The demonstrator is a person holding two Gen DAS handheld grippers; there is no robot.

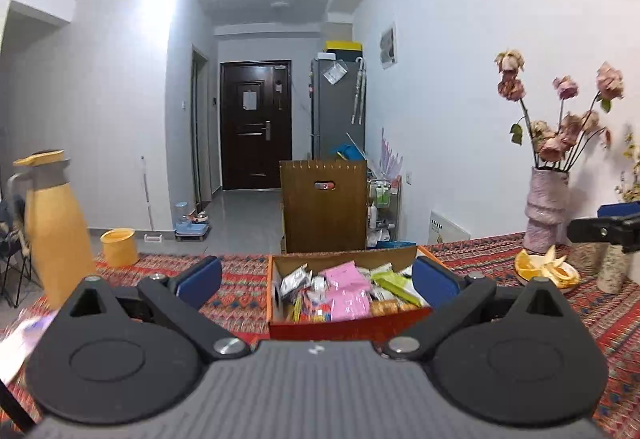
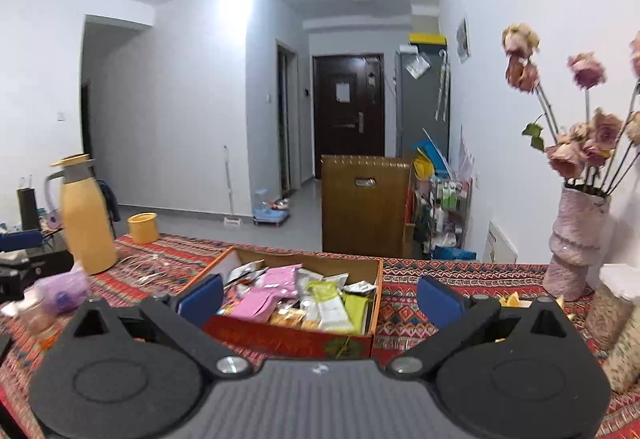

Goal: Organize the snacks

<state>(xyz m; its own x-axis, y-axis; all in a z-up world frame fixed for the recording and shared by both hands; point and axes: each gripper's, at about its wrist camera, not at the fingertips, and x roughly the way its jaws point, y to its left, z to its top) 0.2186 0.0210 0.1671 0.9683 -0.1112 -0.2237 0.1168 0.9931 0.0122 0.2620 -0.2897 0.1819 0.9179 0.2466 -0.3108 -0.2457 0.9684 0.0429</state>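
Both claws are held wide open and empty — the left claw (image 1: 316, 279) and right claw (image 2: 320, 293). The snack box (image 2: 296, 337), filled with packets, is seen on the patterned counter (image 2: 420, 279) — between each claw's fingers.

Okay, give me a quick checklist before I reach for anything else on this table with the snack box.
1. Left gripper empty, jaws wide open: ok.
2. Right gripper empty, jaws wide open: ok.
3. Open orange cardboard box sits flat on the red patterned tablecloth: ok.
4. Snack packets, such as the pink packet, lie inside the box: ok.
5. No snacks left outside the box: cannot tell; the table's left edge is blurred.
6. Tall yellow thermos jug and pink ribbed vase of dried roses stand upright, apart from the box: ok.
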